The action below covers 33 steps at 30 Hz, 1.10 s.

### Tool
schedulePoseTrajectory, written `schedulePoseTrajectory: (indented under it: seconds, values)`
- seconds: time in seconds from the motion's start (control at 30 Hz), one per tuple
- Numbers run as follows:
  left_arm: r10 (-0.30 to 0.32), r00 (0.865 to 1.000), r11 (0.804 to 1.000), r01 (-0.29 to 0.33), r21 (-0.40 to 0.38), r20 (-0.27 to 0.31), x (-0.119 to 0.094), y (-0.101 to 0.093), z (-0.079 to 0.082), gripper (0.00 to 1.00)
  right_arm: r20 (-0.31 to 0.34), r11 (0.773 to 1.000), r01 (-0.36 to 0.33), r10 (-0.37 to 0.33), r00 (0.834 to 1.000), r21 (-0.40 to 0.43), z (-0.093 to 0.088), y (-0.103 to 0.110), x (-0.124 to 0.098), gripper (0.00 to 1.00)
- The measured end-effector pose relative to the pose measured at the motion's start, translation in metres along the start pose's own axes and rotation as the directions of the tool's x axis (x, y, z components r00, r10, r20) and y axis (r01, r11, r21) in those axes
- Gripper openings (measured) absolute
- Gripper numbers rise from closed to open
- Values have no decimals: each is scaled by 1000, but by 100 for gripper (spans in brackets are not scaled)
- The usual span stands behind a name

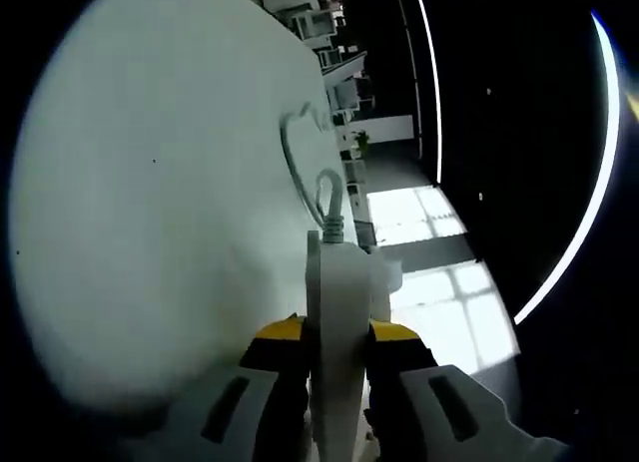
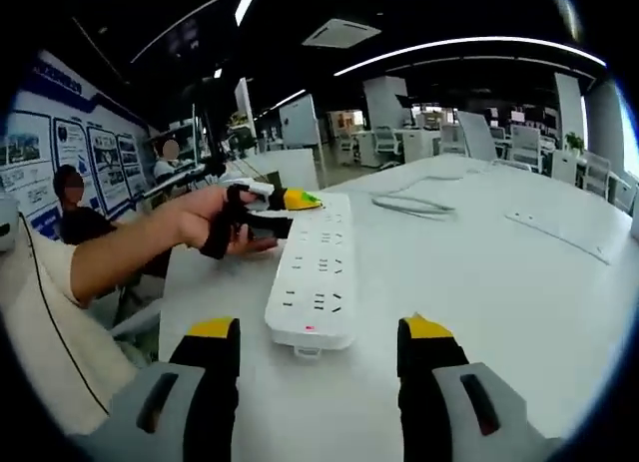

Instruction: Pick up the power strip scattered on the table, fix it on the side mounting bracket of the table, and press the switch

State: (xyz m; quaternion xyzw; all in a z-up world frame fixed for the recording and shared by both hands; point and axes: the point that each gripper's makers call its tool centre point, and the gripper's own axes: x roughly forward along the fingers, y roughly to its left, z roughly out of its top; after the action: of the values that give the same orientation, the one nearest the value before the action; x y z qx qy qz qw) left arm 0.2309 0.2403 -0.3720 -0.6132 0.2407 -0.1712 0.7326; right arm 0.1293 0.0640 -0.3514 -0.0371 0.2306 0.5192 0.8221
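Clamping the white power strip (image 1: 339, 312) edge-on between its yellow-tipped jaws, the left gripper (image 1: 337, 334) sits at 6 o'clock of the left gripper view, with the strip's cable (image 1: 300, 163) looping away toward 12 o'clock over the white table (image 1: 150, 213). In the right gripper view, the right gripper (image 2: 318, 334) hangs at 6 o'clock with its jaws spread apart and holding nothing, the strip (image 2: 315, 267) lying flat on the table (image 2: 519, 292) just beyond them, while a person's hand (image 2: 200, 223) at 10 o'clock holds the left gripper (image 2: 275, 205) on the strip's far end.
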Motion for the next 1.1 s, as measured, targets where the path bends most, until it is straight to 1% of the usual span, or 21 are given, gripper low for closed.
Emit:
schedulePoseTrajectory:
  seconds: [0.13,0.23,0.4,0.5,0.53,0.6,0.73,0.9,1.1]
  values:
    - [-23,1000,1000,22,-9,-18,-2,-3,7,25,17,1000,-4,4,1000,-28,3,4,-3,60]
    - [-30,999,999,31,10,-34,-5,-7,7,25,28,999,-19,20,999,-41,5,10,-7,60]
    - [-36,998,999,38,27,-55,-8,-7,13,25,45,998,-41,43,998,-51,5,21,-14,60]
    - [-55,996,998,56,16,-66,-10,-10,13,25,45,998,-44,47,998,-53,2,28,-16,60]
    - [-60,996,998,61,12,-67,-12,-10,14,25,45,997,-44,47,998,-56,2,27,-16,60]
    - [-78,994,997,79,12,-74,-16,-13,21,25,54,997,-47,50,997,-58,1,33,-20,60]
    - [-86,991,996,87,2,-100,-20,-15,25,25,83,997,-57,62,995,-58,4,39,-24,59]
    - [-105,985,994,106,3,-134,-25,-20,27,25,94,996,-64,70,993,-66,6,44,-27,59]
    - [-134,970,991,135,-10,-202,-29,-27,21,25,110,995,-67,74,991,-70,12,48,-29,59]
